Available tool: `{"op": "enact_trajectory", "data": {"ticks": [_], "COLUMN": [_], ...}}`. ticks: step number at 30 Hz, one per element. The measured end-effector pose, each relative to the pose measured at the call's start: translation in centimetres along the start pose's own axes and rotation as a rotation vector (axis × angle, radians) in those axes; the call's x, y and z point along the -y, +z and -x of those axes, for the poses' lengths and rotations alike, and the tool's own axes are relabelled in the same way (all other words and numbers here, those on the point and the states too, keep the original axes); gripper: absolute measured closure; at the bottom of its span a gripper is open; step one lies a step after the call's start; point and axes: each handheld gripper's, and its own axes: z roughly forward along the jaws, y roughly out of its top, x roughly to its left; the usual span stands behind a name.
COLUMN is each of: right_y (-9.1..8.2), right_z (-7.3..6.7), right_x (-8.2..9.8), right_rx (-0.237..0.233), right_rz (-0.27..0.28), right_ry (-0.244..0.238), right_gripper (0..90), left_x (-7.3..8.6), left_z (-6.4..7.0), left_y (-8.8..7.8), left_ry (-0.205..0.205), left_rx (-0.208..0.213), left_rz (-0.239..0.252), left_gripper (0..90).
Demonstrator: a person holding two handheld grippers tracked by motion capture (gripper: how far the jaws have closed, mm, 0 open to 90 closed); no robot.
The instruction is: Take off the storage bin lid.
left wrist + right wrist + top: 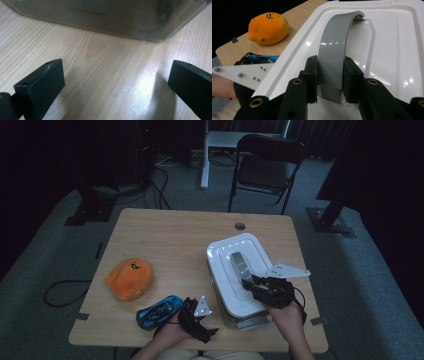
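Observation:
A clear storage box with a white lid (220, 255) stands on the right half of the wooden table (170, 235). A grey arched handle (239, 262) runs down the lid's middle. My right gripper (248, 284) reaches in from the box's near end and is shut on that handle (337, 35), one pad on each side (330, 61). My left gripper (210, 320) rests low on the table at the box's near left corner. In the left gripper view its jaws (117, 66) stand wide open over bare wood, facing the box's clear wall (100, 20).
An orange plush toy (129, 278) lies on the left of the table, and a blue toy car (159, 311) sits near the front edge beside my left hand. Both also appear in the right gripper view: plush toy (268, 27), car (255, 58). A folding chair (267, 167) stands beyond the table.

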Motion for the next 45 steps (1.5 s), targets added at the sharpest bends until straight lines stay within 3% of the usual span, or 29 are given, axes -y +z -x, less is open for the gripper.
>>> {"op": "enact_trajectory", "data": {"ticks": [18, 38, 45], "right_y": [-1.7, -3.9, -4.4], "right_z": [2.4, 7.1, 9.6], "right_x": [-1.4, -1.7, -1.1], "right_rx": [0.060, 0.200, 0.264], "right_rz": [0.054, 0.102, 0.111], "right_ry": [0.031, 0.104, 0.149], "right_gripper": [69.1, 69.2, 69.1], "left_x": [0.0, 0.0, 0.0], "left_z": [0.0, 0.0, 0.0], "left_y": [0.0, 0.0, 0.0], "left_ry": [0.001, 0.001, 0.000], "left_rx": [0.000, 0.000, -0.001], "left_rz": [-0.001, -0.001, 0.000], "left_gripper": [1.3, 1.3, 1.3]}}
